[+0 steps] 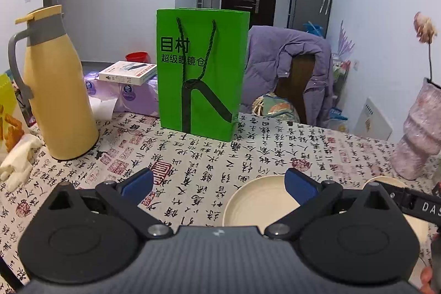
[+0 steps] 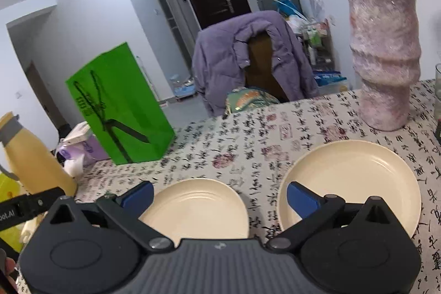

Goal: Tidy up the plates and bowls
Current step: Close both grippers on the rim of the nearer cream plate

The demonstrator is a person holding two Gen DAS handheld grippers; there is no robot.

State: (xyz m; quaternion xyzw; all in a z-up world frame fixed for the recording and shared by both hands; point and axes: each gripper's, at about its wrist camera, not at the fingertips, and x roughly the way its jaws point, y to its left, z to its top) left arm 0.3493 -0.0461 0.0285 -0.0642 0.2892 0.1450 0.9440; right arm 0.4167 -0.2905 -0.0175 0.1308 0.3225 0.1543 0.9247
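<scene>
Risk: the tall pink textured vase (image 2: 384, 59) stands just behind the larger round cream plate (image 2: 350, 178); a careless lift by the right gripper (image 2: 219, 196) could clip and topple it. Shallow rims may slip from the jaws.

Both plates look matte, clean and empty, lying flat on the calligraphy-print surface (image 2: 248, 134). The smaller ridged cream plate (image 2: 197, 207) sits left of the vase, beside the larger but apart.

Left gripper (image 1: 217, 183) and right gripper: jaws spread wide, holding nothing.
</scene>
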